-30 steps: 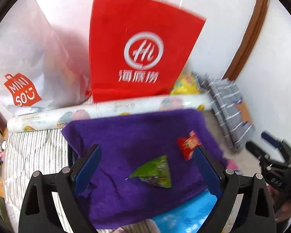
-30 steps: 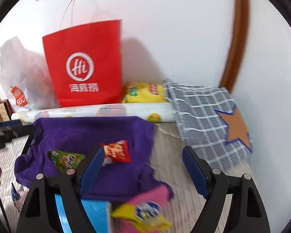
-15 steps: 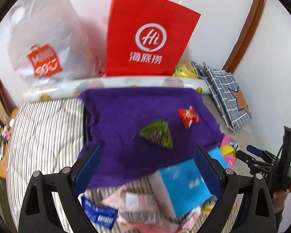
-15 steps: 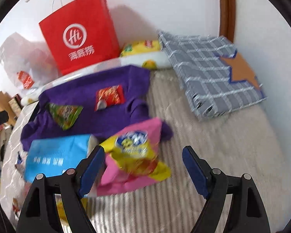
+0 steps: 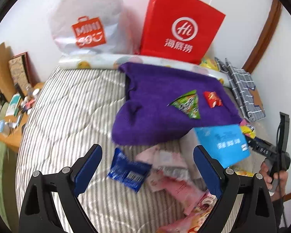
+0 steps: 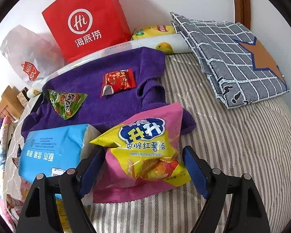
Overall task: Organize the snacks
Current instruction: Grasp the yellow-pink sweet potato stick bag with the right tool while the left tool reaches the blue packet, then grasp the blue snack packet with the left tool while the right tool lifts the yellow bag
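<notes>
A purple cloth (image 6: pixel 110 97) lies on the striped bed with a green triangular packet (image 6: pixel 66 102) and a red packet (image 6: pixel 118 81) on it. In front of it sit a blue pack (image 6: pixel 54 149) and a pink-and-yellow sweet potato sticks bag (image 6: pixel 145 145). My right gripper (image 6: pixel 143 151) is low over that bag. Its jaws are closing with the bag between them, and the pads do not visibly squeeze it. My left gripper (image 5: pixel 147 151) hangs open above a small dark-blue packet (image 5: pixel 128 170) and pink packs (image 5: pixel 170 172), holding nothing.
A red paper bag (image 5: pixel 182 25) and a white plastic bag (image 5: pixel 87 19) stand against the wall behind a rolled sheet (image 6: pixel 161 42). A folded grey checked blanket (image 6: pixel 232 58) lies at the right. A cluttered bedside table (image 5: pixel 11 128) is left of the bed.
The left gripper drew back and leftward, so the packets at the bed's near side came under it. The right gripper sank onto the pink-and-yellow bag and its jaws narrowed around it.
</notes>
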Available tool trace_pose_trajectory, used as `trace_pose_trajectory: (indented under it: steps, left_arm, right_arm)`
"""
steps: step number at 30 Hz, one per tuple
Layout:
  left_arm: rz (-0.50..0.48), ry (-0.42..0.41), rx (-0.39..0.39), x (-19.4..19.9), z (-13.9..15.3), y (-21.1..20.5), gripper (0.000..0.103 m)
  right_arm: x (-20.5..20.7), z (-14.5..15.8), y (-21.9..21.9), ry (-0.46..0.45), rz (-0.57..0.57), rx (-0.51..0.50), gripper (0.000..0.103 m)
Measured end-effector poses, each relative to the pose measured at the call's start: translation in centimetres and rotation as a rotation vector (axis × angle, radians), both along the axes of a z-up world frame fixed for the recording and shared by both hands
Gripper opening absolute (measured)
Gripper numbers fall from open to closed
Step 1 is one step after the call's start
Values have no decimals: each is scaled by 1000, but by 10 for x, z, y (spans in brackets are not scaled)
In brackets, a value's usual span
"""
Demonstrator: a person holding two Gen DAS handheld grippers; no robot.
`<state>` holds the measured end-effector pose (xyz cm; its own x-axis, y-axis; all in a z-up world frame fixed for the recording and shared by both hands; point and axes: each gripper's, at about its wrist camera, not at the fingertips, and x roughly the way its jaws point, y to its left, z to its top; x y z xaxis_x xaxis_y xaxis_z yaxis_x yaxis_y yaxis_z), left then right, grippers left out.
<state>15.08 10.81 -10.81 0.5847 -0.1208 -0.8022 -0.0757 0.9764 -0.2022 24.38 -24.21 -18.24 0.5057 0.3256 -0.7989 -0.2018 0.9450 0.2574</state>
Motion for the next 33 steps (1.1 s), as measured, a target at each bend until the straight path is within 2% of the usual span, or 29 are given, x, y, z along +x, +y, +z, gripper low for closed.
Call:
trace_pose_trajectory:
  steps: [2, 5, 17, 22, 26, 29, 30, 32, 33]
  left_arm:
    - [14, 14, 15, -5, -7, 4, 94]
    - [32, 26, 51, -12, -17, 7, 94]
    - [-5, 66, 109, -11, -50, 5, 94]
    - [-22, 68, 129, -3, -57, 2, 89]
    - [-37, 72, 127, 4, -63, 2, 85]
    - [-56, 71, 87, 8, -69, 6, 85]
    - [-61, 72, 77, 8, -70, 6, 84]
    - [-90, 67, 25, 7, -70, 8, 72]
    - [-107, 67, 3, 6, -70, 8, 61]
  right_arm:
    - [-3, 2, 0, -17, 3, -7, 67]
    - [-12, 9, -5, -37, -6, 6, 65]
    - [-58, 41, -25, -109, -71, -6, 64]
    - [-78, 48, -30, -118, -94, -11, 64]
    - [-88, 51, -31, -114, -109, -24, 64]
    - [-92, 52, -30, -111, -112, -31, 64]
    - [-93, 52, -29, -109, -113, -33, 64]
    - [-94, 51, -27, -104, -112, -40, 64]
    - [-95, 51, -26, -102, -110, -43, 64]
